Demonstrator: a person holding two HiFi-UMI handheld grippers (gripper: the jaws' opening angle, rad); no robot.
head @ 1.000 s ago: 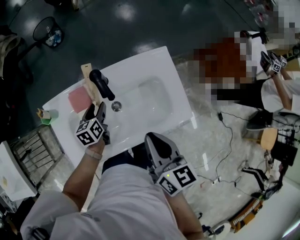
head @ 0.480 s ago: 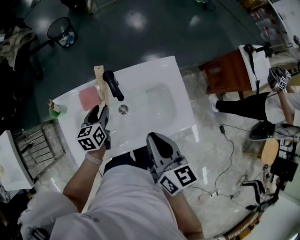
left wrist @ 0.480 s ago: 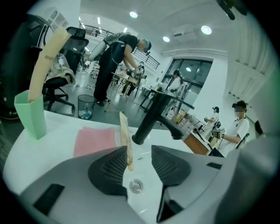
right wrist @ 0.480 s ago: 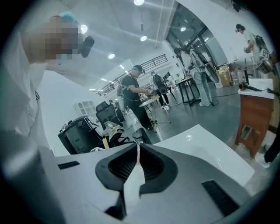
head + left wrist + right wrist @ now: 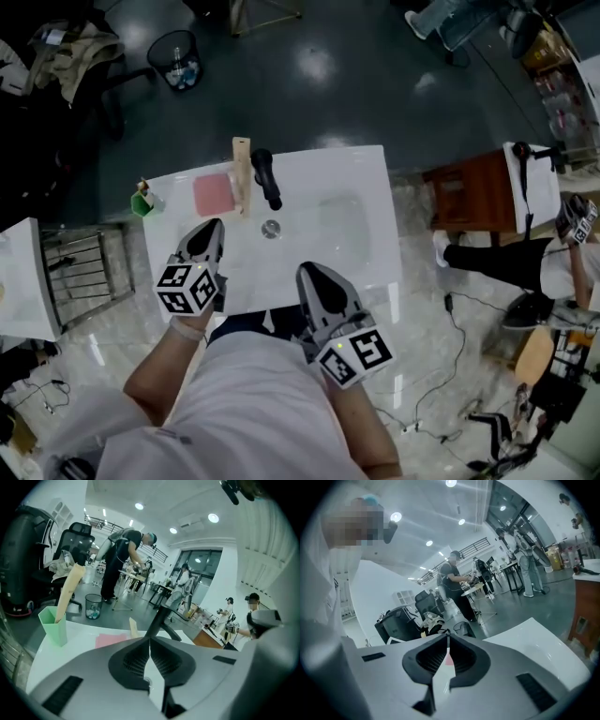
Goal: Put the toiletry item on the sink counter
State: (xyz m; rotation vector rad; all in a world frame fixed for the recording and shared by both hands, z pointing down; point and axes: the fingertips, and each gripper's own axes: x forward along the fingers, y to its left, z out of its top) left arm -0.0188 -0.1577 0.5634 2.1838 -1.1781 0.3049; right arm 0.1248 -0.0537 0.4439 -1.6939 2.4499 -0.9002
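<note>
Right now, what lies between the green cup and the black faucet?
The head view shows a pink pad and a beige strip between green cup and faucet.

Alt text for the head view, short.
Seen from above, a person holds two grippers, left gripper and right gripper, both shut and empty, over the near edge of a white sink counter. On the counter's left lie a pink pad and a wooden strip beside the black faucet, with a green cup at the far-left edge.

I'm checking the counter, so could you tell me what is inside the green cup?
A tall beige piece stands in the green cup, sticking out above its rim. The cup wall hides its lower end.
</note>
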